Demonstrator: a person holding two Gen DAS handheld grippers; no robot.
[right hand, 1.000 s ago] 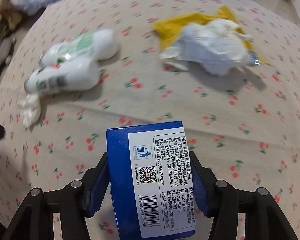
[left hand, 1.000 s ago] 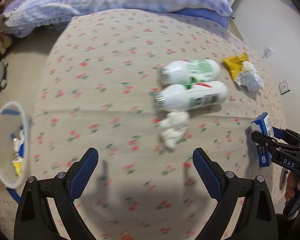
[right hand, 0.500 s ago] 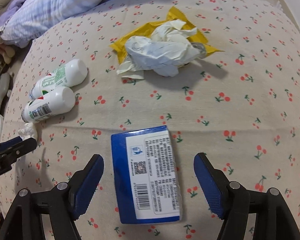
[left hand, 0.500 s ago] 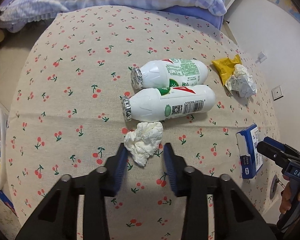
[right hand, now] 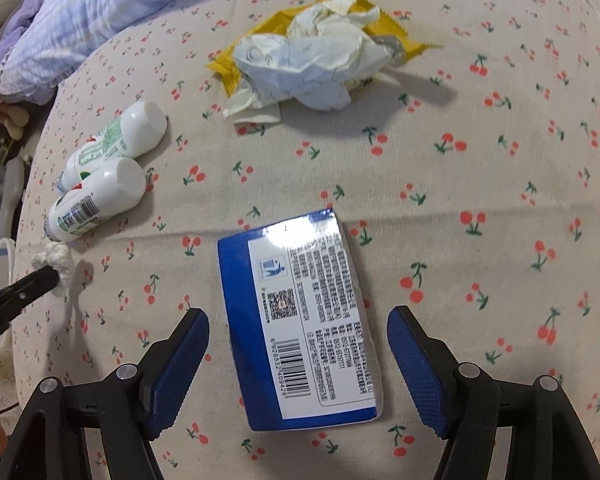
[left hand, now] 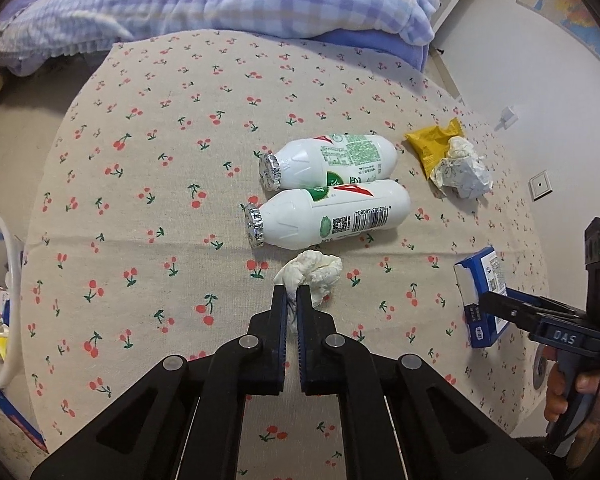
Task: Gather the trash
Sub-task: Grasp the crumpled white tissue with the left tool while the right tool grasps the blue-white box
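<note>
Pinching the crumpled tissue [left hand: 314, 274] beside the milk bottles [left hand: 332, 216], the left hand-held gripper [left hand: 292, 304] readies a lift; the right hand-held gripper [right hand: 298, 356] straddles the blue carton [right hand: 298, 320], jaws apart, ready to close.

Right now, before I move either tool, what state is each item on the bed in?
left tool: shut on the tissue wad.
tissue wad: crumpled, pinched at its near end.
right tool: open, straddling the blue carton.
blue carton: lying flat, label up, not gripped.
two white bottles: on their sides, side by side, foil tops on.
yellow wrapper: flattened, crumpled white paper on top of it.
</note>
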